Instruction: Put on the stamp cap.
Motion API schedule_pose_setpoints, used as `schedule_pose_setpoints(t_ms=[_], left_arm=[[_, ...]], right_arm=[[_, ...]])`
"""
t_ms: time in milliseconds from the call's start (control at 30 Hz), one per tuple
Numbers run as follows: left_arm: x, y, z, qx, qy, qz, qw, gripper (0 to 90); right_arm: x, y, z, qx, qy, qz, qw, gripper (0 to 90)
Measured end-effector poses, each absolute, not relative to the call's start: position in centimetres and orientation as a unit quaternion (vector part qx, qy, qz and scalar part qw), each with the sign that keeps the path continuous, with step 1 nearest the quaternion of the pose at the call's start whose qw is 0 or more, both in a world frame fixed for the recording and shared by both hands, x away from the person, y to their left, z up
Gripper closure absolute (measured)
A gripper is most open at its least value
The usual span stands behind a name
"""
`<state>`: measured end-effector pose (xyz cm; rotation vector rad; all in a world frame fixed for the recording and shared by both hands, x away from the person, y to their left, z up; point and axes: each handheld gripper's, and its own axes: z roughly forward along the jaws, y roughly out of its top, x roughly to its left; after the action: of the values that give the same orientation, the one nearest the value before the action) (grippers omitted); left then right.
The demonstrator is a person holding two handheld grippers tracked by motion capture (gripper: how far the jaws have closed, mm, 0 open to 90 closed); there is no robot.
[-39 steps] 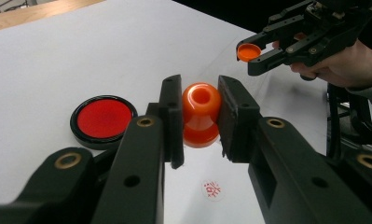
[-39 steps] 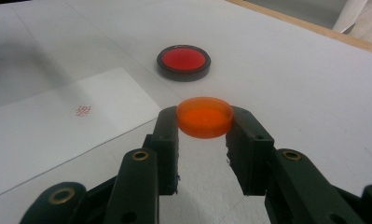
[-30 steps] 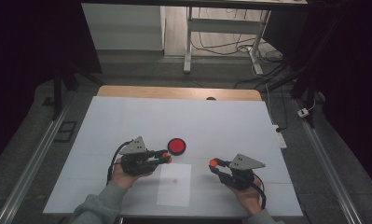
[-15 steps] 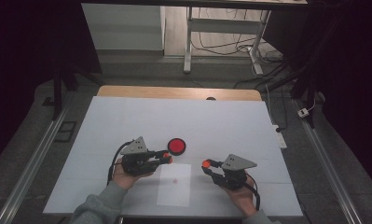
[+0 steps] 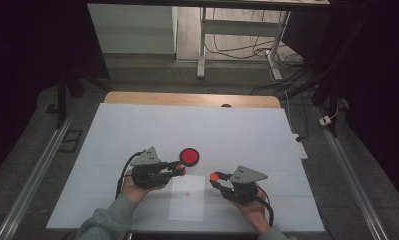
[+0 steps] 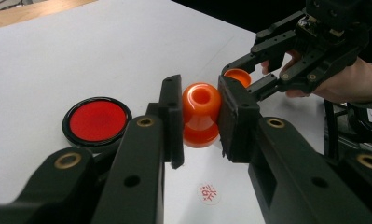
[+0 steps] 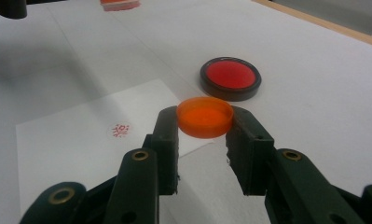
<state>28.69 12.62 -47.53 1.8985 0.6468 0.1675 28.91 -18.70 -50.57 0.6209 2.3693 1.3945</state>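
- Two grippers over white table (image 5: 137,125), each in one hand, tips facing each other across paper (image 5: 187,199).
- Left gripper (image 5: 179,170): jaws clamped on orange stamp (image 6: 201,114), pads pressing its sides; seen along own jaws at (image 6: 200,119).
- Stamp held sideways, hollow end toward camera in left gripper view, above paper, clear of it.
- Right gripper (image 5: 214,177): jaws closed on orange cap (image 7: 205,116), gripping its rim from both sides; seen along own jaws at (image 7: 204,128).
- Cap round and shallow, held flat, above near corner of paper in right gripper view; also seen in left gripper view at (image 6: 237,77), just beyond stamp, still apart from it.
- Red ink pad (image 5: 189,156) in black round case, lid off, on table just beyond left gripper's tip; same pad at (image 6: 97,120) and (image 7: 230,77).
- Paper flat on table between both hands, near front edge; one small red imprint (image 5: 188,193) on it, also at (image 6: 208,193) and (image 7: 120,129).
- Imprint below stamp in left gripper view, left of cap in right gripper view.
- Grey sleeve (image 5: 107,220) on left forearm, entering from bottom edge.
- Wooden edge (image 5: 187,99) along far side of table.
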Motion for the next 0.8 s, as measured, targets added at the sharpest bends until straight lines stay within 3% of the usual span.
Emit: schedule_pose_setpoints(t_ms=[800], left_arm=[[29.43, 12.67, -47.71, 0.795, 0.275, 0.053, 0.539, 72.2]], right_arm=[[29.13, -17.62, -50.18, 0.2, 0.831, 0.5, 0.14, 64.2]])
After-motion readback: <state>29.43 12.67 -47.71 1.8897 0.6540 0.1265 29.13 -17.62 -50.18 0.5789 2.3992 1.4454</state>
